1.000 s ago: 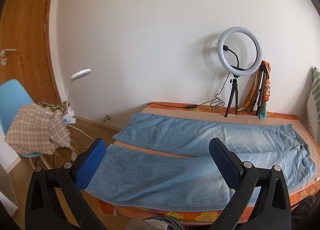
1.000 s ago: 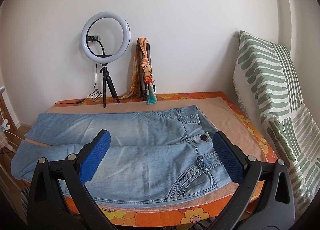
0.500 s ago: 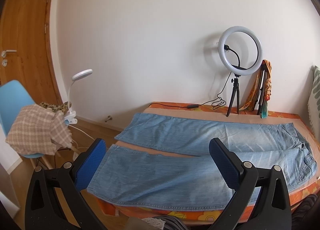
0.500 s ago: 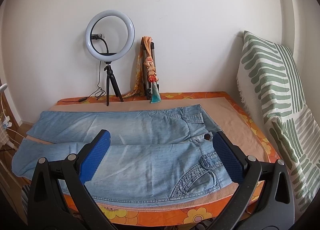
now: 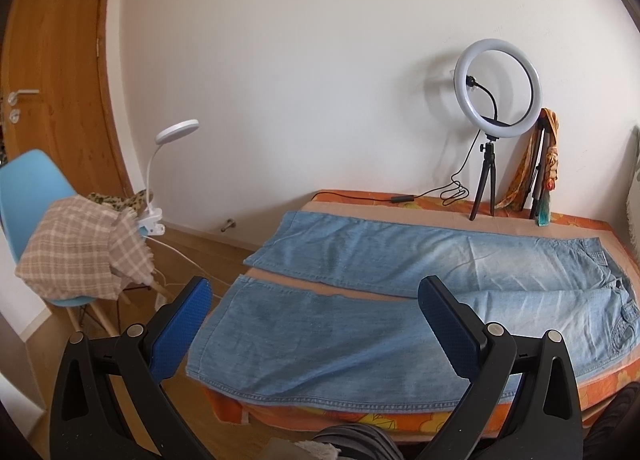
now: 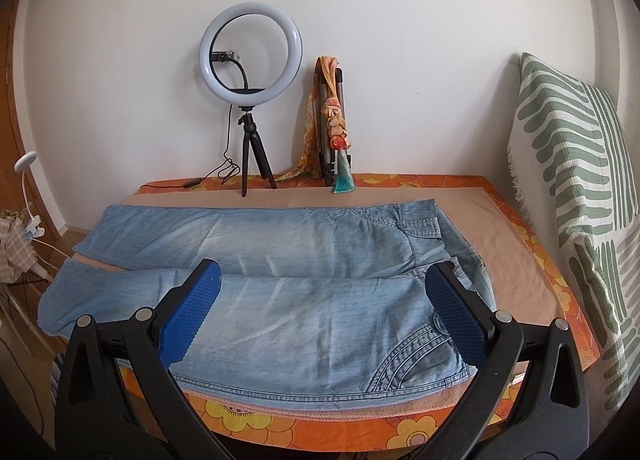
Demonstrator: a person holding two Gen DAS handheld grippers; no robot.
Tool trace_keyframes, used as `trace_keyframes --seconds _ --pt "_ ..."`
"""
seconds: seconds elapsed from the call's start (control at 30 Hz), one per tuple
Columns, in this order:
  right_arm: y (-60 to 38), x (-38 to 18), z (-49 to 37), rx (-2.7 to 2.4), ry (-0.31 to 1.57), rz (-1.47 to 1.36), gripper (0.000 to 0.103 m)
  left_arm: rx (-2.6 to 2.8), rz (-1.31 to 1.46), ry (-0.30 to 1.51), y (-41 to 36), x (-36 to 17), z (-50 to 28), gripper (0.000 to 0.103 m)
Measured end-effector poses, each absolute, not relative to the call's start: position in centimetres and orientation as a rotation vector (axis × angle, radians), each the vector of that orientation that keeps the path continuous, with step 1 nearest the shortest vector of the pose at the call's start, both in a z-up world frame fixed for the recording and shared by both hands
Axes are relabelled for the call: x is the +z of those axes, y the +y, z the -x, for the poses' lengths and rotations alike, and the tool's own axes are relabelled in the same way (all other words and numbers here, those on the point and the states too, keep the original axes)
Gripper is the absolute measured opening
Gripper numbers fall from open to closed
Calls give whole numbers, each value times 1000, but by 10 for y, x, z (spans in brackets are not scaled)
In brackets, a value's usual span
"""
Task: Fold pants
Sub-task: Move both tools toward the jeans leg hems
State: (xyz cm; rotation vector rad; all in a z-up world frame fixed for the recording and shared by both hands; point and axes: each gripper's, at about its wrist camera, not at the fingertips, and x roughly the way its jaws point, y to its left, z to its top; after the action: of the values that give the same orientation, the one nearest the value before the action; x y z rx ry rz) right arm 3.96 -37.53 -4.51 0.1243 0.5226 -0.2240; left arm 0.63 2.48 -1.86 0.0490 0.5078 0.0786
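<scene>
Light blue jeans (image 5: 360, 300) lie flat on the bed, legs spread apart and pointing left, waist at the right. They also show in the right wrist view (image 6: 304, 292), with the waistband and back pocket at the right. My left gripper (image 5: 316, 320) is open and empty, above the near leg's hem end. My right gripper (image 6: 320, 312) is open and empty, above the near leg close to the waist. Neither gripper touches the cloth.
The bed has an orange flowered cover (image 6: 360, 432) and a beige sheet (image 6: 512, 256). A ring light on a tripod (image 6: 250, 100) and a folded tripod with a scarf (image 6: 332, 132) stand at the wall. A green-striped pillow (image 6: 580, 200) is at right. A blue chair with a checked cloth (image 5: 76, 248) and a clip lamp (image 5: 172, 136) are at left.
Both grippers have moved slightly forward and lower towards the jeans. They stay open. The jeans have not moved.
</scene>
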Motion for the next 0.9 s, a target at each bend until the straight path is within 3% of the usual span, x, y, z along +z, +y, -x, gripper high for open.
trace_keyframes --seconds 0.37,0.57,0.9 --pt "-344 -74 -67 11 570 15 103 125 -63 603 82 -66 -16 101" --pt "-313 -122 -93 186 729 95 103 138 48 719 126 -104 -25 80" --pt "-254 -189 -104 388 910 337 92 138 197 832 171 -154 -35 62"
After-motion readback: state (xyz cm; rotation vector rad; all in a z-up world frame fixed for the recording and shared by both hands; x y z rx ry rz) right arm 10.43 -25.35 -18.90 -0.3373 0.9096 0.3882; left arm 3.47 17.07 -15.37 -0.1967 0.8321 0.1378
